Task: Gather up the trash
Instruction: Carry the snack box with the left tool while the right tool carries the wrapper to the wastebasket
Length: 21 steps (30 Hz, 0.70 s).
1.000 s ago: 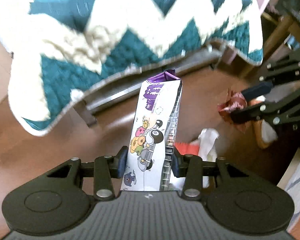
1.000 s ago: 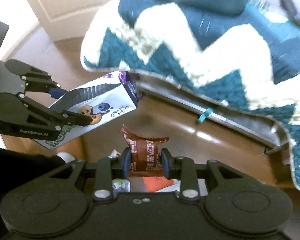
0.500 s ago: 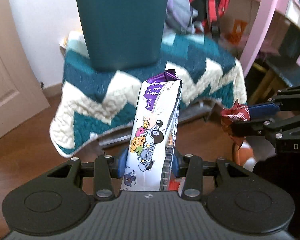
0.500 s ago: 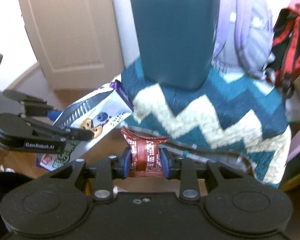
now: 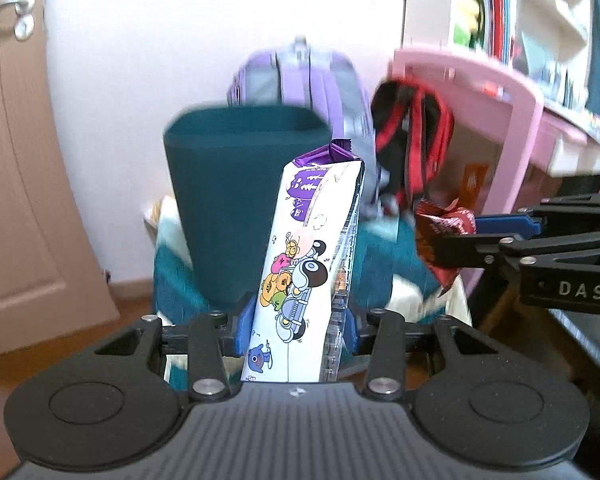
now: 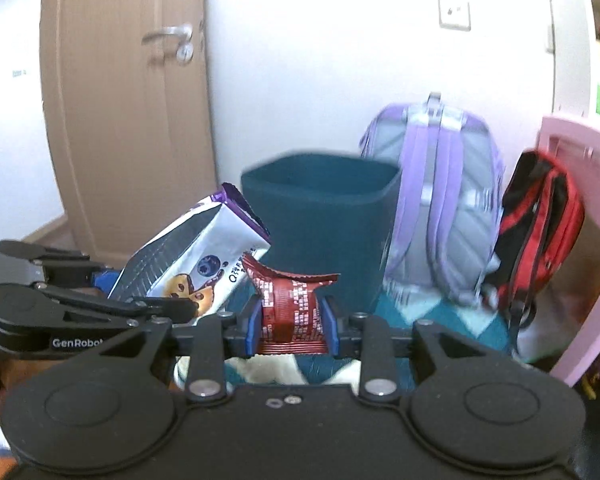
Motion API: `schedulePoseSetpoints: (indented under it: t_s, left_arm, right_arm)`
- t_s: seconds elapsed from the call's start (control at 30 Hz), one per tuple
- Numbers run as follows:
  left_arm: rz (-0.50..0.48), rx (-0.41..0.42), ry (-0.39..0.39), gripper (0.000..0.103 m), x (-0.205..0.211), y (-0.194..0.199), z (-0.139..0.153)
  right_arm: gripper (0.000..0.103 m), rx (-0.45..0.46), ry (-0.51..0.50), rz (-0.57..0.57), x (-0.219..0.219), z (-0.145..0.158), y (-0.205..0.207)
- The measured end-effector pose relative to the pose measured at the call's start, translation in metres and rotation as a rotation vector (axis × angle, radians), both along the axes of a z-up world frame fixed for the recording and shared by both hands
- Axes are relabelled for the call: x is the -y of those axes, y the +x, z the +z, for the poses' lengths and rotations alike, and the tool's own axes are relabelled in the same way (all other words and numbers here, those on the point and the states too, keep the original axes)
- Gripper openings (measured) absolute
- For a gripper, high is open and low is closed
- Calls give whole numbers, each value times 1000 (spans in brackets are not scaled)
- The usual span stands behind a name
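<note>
both tongs are coming up off the floor now. a second ago i was looking down at the blanket edge and the litter on the boards, and now the bin is sitting right ahead on the blanket, rim about level with my view. left tongs are clamped partway shut on the snack pack, standing upright. right tongs are pinching the red wrapper the same way. so pickup's done i reckon, what's left is reaching over the rim and dropping both in.
</note>
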<state>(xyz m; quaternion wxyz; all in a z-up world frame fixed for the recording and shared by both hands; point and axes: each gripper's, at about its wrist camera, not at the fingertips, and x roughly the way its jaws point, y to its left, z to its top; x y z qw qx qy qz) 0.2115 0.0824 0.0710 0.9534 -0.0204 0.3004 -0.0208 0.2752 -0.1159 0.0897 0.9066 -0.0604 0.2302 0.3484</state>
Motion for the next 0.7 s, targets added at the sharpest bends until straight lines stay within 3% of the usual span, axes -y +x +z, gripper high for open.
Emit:
schedulePoseSetpoints:
  t_s: [0.4,0.57,0.7]
  left_arm:
    - [104,174,-23,42,-25,69,87]
    - [144,211,-9,42,-34,107,113]
    - [164,212,7,42,-40,143,117]
  right_arm:
    - [30,142,56,-57,-22,75,62]
    - [30,162,43,-72,-42,84,98]
    - [30,141,37,-85,-60,81,130]
